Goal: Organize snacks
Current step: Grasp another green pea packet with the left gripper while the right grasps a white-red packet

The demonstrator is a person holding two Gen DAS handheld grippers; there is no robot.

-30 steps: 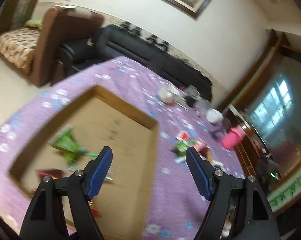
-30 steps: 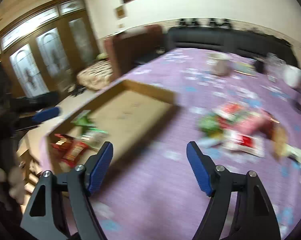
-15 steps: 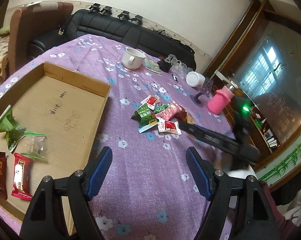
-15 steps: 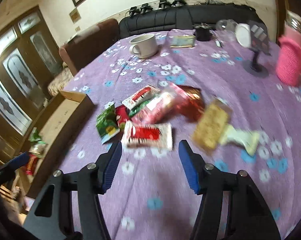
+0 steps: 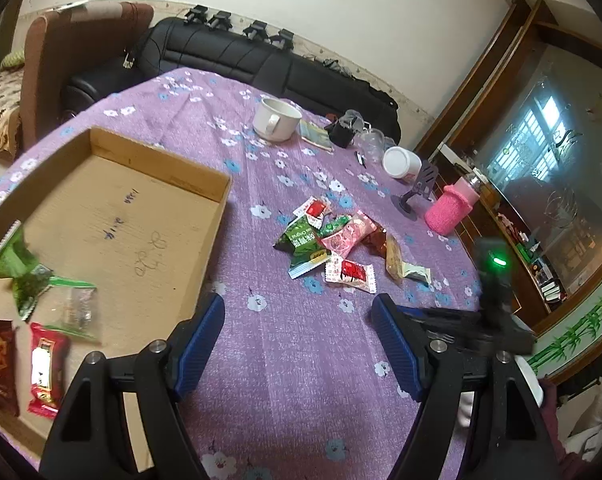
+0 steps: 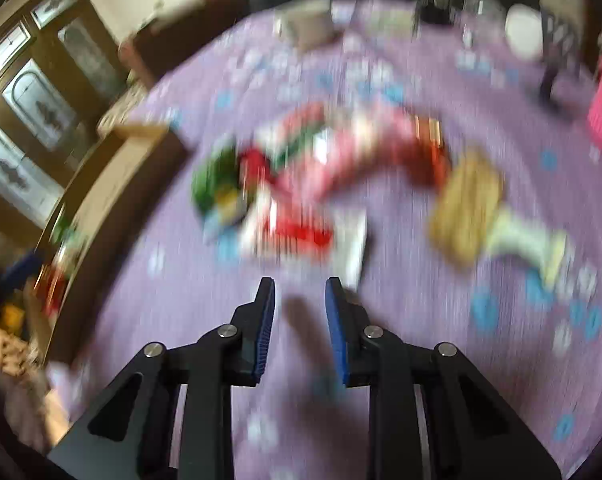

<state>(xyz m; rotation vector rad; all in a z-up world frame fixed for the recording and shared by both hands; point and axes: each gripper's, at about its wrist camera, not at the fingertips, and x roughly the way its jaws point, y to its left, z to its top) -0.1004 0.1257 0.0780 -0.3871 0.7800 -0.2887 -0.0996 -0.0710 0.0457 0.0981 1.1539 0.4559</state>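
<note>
A pile of snack packets [image 5: 333,248] lies on the purple flowered tablecloth [image 5: 293,380], right of an open cardboard box [image 5: 101,208]. The box holds a green packet [image 5: 17,264], a clear bag and red packets [image 5: 45,364]. My left gripper [image 5: 297,304] is open and empty above bare cloth, short of the pile. In the blurred right wrist view my right gripper [image 6: 301,286] hovers just before a red-and-white packet [image 6: 301,232] at the pile's near edge. Its jaws are closing, with a narrow gap and nothing between them. A tan bar [image 6: 469,208] lies to the right.
A white mug [image 5: 277,120], a white jar [image 5: 399,162], a dark stand [image 5: 417,192] and a pink knitted bottle [image 5: 451,210] stand at the table's far side. Behind it are a black sofa [image 5: 261,60] and a brown armchair [image 5: 81,40]. The box [image 6: 113,184] is left of the right gripper.
Both views swung from the box toward the snack pile. The right gripper dropped closer to the pile and its jaws narrowed from wide to a small gap. The left jaws kept their width.
</note>
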